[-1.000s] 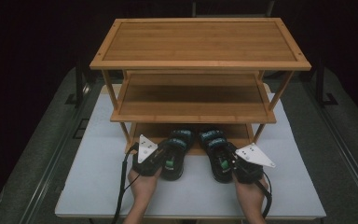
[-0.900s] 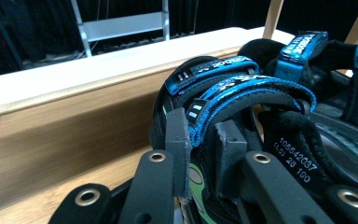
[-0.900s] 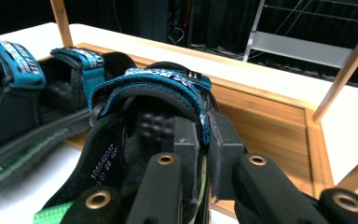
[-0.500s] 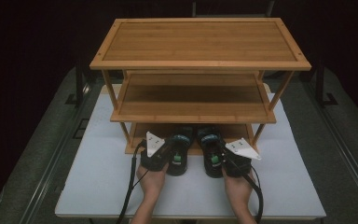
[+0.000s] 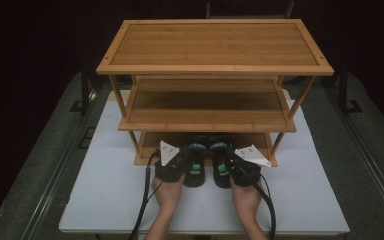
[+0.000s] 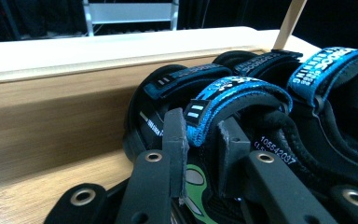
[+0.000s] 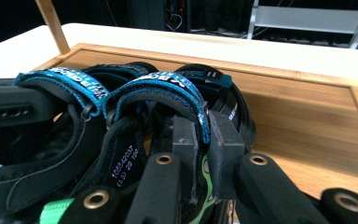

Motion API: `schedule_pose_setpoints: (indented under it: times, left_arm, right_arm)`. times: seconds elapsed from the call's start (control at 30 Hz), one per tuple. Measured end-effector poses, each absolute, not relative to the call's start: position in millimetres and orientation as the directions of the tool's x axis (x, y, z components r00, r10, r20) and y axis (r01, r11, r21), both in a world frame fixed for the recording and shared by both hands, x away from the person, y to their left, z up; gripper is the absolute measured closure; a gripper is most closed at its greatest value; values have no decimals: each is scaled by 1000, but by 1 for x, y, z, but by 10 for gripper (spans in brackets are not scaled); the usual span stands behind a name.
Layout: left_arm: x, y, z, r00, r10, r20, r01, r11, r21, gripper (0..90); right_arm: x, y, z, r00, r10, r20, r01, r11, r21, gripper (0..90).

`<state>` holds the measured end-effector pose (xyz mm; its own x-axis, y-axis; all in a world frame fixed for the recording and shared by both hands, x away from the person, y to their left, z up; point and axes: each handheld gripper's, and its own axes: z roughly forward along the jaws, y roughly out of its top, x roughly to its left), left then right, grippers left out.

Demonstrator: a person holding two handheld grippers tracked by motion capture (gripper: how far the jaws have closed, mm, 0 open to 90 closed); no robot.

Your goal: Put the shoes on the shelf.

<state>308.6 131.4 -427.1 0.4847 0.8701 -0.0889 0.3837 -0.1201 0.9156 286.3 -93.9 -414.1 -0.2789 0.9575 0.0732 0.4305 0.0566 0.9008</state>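
Your left tongs [image 6: 198, 154] are clamped on the heel strap of the left sandal [image 5: 195, 161], and your right tongs [image 7: 204, 154] are clamped the same way on the right sandal [image 5: 221, 160]. In each gripper view the blue-edged strap sits pinched between the two jaws. Ahead of both tongs the toes of the pair rest on the bottom shelf [image 5: 260, 142] of the wooden rack [image 5: 215, 45], while the heels hang back over its front edge toward you, above the bench [image 5: 105, 195]. The two sandals lie side by side, touching or nearly so.

Expect them to be light, with a stiff sole and soft, padded straps. A strap grip will likely let the sole sag and swing beneath the tongs, so move slowly and keep the toe low. The webbing looks grippy, not slippery, and nothing here is fragile. If you want firmer control, a hold on the heel cup where strap meets sole would probably twist less.
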Motion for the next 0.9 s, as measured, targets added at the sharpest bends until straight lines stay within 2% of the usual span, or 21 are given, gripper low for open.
schedule_pose_setpoints:
  times: [0.1,0.37,0.7,0.9]
  left_arm:
    - [310,133,-427,493,864,-98,391,-119,913,749]
    - [309,136,-425,522,852,-47,376,-180,909,690]
    - [305,141,-419,536,844,-23,370,-211,905,582]
    - [294,149,-413,549,836,-21,349,-206,914,565]
  right_arm:
    - [288,-94,-415,-274,959,67,438,63,897,808]
    - [287,-97,-416,-300,954,4,433,133,892,750]
    - [281,-106,-413,-322,947,0,414,141,900,653]
    - [270,-111,-409,-341,940,-2,391,144,909,622]
